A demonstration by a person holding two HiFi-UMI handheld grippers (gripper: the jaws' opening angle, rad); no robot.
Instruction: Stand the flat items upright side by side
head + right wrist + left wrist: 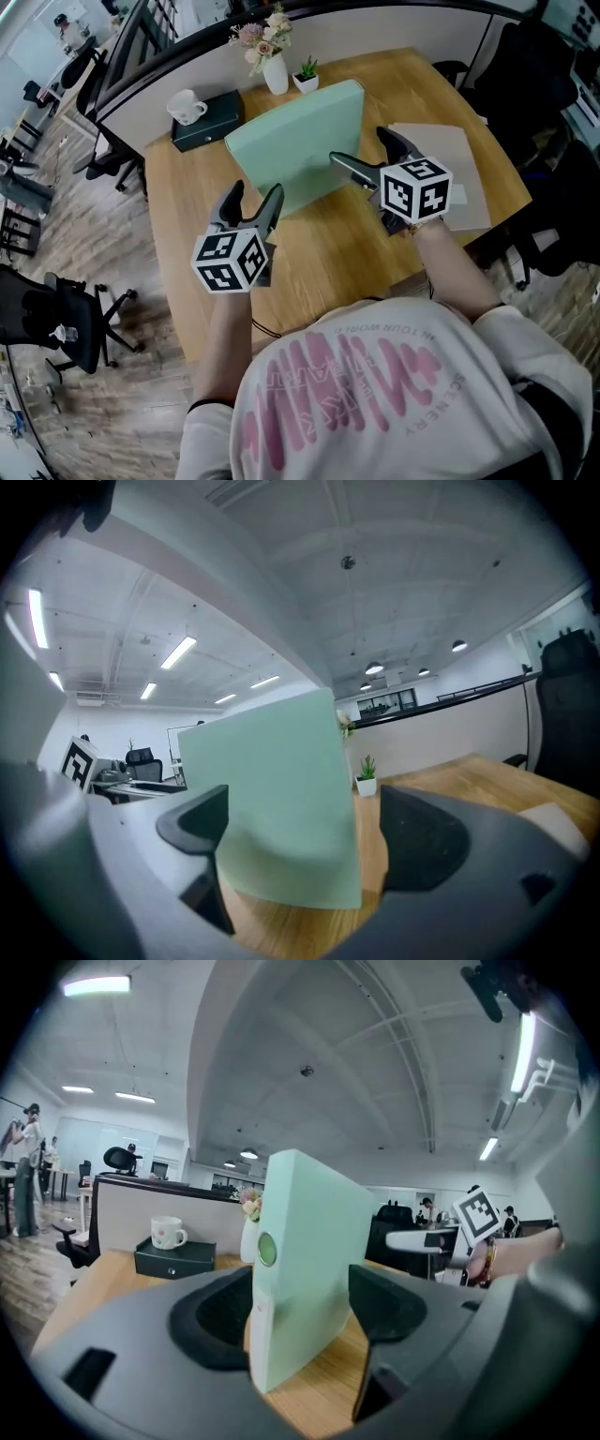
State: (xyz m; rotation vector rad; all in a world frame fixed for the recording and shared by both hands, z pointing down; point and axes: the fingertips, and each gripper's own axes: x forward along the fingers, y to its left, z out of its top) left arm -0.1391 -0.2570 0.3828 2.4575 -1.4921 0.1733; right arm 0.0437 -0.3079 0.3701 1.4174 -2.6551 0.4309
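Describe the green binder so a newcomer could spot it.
On the wooden table, look at the middle, in front of the white vase. The pale green binder stands on edge there, the only large green slab; the dark box beside it is low and carries a mug.

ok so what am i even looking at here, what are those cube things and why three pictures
A person holds two hand tools, each with two jaws; the patterned cubes are part of them. The head view is from a camera on the person's head, looking down. The other two are from cameras riding on each gripper, looking along its jaws. On the table are a green binder, a black box with a white mug on it, a vase of flowers and a potted plant; a grey sheet lies flat at the right. The left gripper seems clamped on the binder's spine, holding it tilted up. The right gripper is open, the binder standing between its jaws.
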